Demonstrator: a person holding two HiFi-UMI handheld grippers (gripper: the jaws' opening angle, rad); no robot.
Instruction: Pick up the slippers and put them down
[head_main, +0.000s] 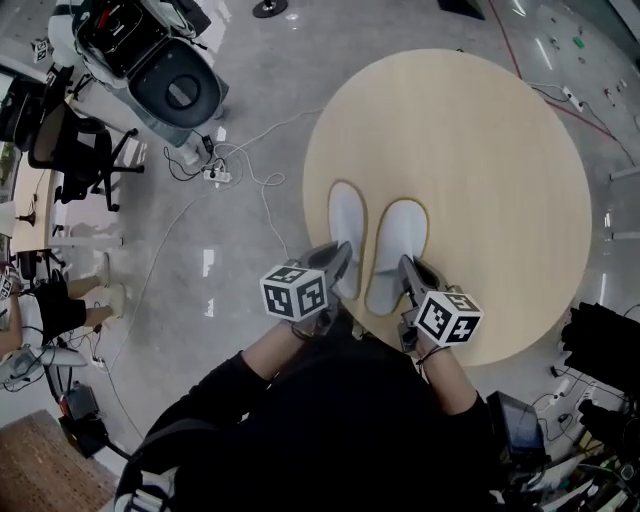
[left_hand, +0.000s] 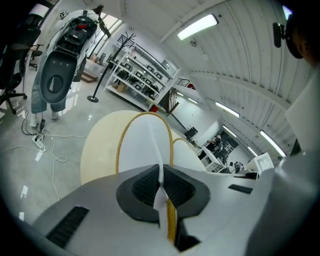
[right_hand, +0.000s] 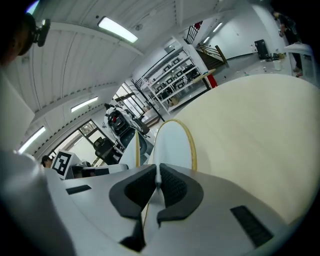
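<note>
Two white slippers with tan rims lie side by side over the near part of the round wooden table (head_main: 480, 150). My left gripper (head_main: 343, 262) is shut on the heel edge of the left slipper (head_main: 346, 225). In the left gripper view its pads (left_hand: 145, 187) pinch the thin white edge, and the left slipper (left_hand: 142, 145) stretches away from them. My right gripper (head_main: 407, 272) is shut on the heel of the right slipper (head_main: 398, 240); its pads (right_hand: 172, 187) clamp the right slipper (right_hand: 172, 145). Whether the toes touch the table I cannot tell.
Left of the table, on the grey floor, are white cables with a power strip (head_main: 215, 175), a black office chair (head_main: 70, 150) and a covered machine (head_main: 165, 70). Dark bags (head_main: 605, 345) and clutter sit at the right edge. The table's far half is bare wood.
</note>
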